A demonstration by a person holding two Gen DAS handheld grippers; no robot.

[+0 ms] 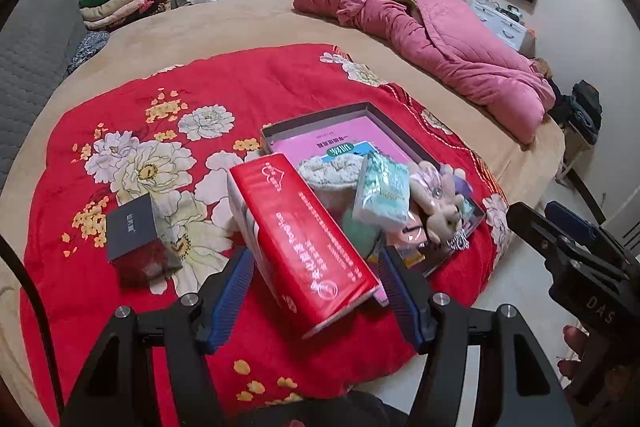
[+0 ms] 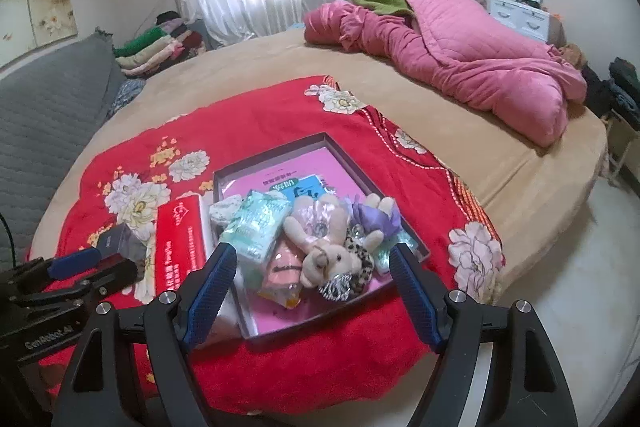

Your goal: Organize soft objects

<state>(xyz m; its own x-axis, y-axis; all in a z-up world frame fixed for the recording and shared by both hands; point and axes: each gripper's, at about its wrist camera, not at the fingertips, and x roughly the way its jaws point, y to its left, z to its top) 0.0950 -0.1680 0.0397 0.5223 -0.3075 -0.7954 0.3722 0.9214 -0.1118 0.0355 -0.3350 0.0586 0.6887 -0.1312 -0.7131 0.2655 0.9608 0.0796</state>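
With both sets of fingers parted and empty—left (image 1: 316, 291) framing the red tissue pack (image 1: 304, 247) against the tray's (image 2: 280, 147) left edge—I'd square up, then pinch gently.

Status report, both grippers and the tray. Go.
Left gripper open, straddling red tissue pack, pads not pressing. Right gripper open, empty, above tray. Plush toys and teal tissue pack piled in tray.

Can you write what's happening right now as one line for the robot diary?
left gripper: open, around red box | right gripper: open, empty, above tray | teddy bear: in tray
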